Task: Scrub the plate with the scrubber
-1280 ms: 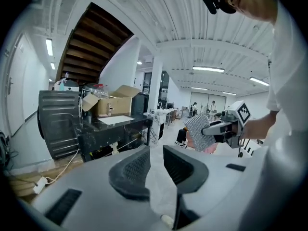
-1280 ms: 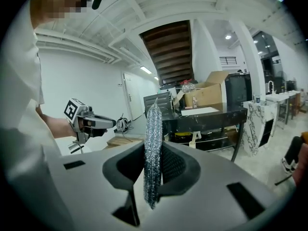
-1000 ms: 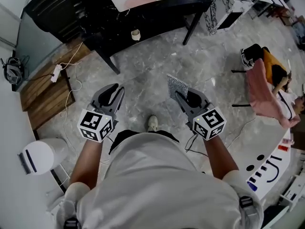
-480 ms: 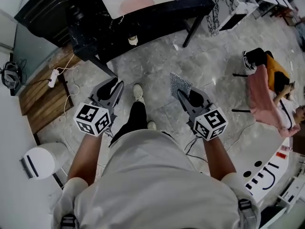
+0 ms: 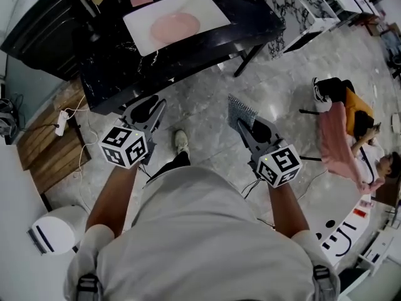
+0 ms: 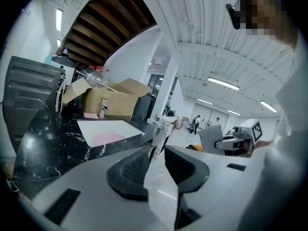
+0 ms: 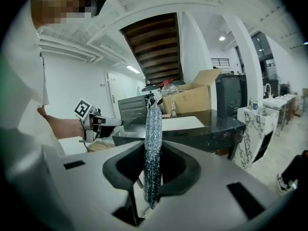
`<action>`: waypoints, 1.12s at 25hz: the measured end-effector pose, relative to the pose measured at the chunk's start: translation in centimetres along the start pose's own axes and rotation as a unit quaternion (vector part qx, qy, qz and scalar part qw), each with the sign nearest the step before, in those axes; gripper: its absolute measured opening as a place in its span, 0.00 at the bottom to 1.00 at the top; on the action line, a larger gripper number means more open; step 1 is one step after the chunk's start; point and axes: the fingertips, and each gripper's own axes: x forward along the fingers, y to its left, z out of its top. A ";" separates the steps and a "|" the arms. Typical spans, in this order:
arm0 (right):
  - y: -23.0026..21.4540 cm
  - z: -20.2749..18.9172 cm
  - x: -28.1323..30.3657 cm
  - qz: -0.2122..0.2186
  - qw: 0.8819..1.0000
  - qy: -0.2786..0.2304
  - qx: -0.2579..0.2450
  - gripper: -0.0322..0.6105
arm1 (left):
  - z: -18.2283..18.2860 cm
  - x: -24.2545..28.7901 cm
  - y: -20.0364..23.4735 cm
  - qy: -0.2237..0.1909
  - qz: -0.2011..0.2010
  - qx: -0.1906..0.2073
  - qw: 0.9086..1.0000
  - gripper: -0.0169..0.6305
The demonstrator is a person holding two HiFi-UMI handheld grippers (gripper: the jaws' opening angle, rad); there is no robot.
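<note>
The person is standing on the floor (image 5: 210, 99), not yet close to the black desk (image 5: 113, 68). The pink plate (image 5: 175, 26) is lying flat on a white mat (image 5: 210, 8) in the middle of the desk. It is well apart from both claws.

The right claw (image 5: 247, 129) is squeezing the sparkly silver scrubber (image 5: 237, 110). The scrubber is standing up thin and tall between the two jaws, with most of it sticking out past the tips. The left claw (image 5: 149, 108) is holding nothing. Its jaws are a little apart and have just been opening, and only floor is showing between them.

The step in hand looks like getting to the plate. To do it well, the person should be stepping right up to the desk so the arms are not stretching too far. The right claw should be keeping its tight squeeze so the scrubber is not slipping out. Then it should be tipping down so the wide, flat side of the scrubber is lying on the plate, not the thin edge. The plate may be sliding about on the smooth mat when rubbed. So the empty left claw could be pressing on the rim to keep it in place.
</note>
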 end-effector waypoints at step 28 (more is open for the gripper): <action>-18.1 14.6 28.1 0.139 0.986 0.018 -0.087 0.17 | 3.9 26.5 27.6 0.159 0.153 -0.114 0.969 0.27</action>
